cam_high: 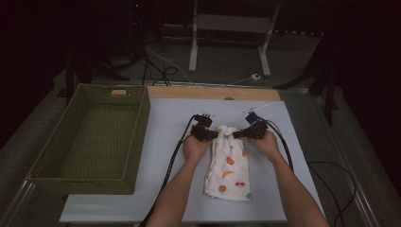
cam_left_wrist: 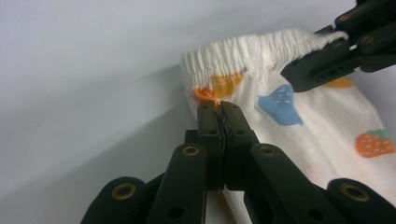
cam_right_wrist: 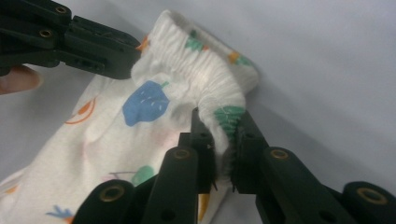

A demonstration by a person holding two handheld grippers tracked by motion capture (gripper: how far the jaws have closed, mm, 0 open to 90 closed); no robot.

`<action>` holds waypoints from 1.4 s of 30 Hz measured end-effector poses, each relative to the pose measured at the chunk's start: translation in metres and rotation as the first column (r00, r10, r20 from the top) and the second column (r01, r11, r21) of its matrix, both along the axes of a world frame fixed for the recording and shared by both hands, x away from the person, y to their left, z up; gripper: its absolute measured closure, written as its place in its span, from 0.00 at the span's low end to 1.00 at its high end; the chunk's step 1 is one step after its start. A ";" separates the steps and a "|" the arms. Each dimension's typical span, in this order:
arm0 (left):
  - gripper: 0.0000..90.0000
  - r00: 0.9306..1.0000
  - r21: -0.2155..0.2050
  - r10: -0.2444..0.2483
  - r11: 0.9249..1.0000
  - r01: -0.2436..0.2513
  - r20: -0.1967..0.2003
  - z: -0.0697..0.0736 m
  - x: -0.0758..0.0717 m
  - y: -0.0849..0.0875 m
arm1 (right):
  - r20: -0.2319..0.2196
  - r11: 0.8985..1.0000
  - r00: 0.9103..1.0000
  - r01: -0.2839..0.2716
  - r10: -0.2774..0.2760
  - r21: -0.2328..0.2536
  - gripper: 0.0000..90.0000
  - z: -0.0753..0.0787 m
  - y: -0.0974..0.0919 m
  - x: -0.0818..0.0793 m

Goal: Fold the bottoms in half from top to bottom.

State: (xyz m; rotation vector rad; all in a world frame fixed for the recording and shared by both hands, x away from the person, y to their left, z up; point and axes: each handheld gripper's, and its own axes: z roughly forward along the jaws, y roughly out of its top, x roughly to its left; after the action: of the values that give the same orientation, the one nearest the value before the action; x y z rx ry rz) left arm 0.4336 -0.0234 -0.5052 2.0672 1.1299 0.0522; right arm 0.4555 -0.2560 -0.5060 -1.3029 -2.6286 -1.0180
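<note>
table | white sheet over top | on it: green basket, printed shorts

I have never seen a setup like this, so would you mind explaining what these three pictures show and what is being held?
A person sits at a table and holds a hand-operated clamp tool in each hand. The wide picture comes from a camera above the table. The two close-ups come from small cameras riding on each tool, looking along its black jaws. On the pale table lies a small white garment printed with fruit, and beside it a green woven basket. The left gripper is shut on the cloth at one side of the elastic waistband. The right gripper pinches the waistband's other side.
</note>
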 end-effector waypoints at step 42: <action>0.99 0.940 0.025 -0.285 0.958 0.286 0.186 0.029 -0.083 0.030 | 0.136 0.983 0.974 -0.183 0.179 0.018 0.83 0.036 0.005 -0.079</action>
State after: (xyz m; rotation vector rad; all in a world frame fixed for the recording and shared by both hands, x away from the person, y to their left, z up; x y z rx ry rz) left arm 0.3508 0.0065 -0.4766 2.1536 0.7086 0.1014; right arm 0.3767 -0.2511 -0.4701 -0.9992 -2.7545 -1.1480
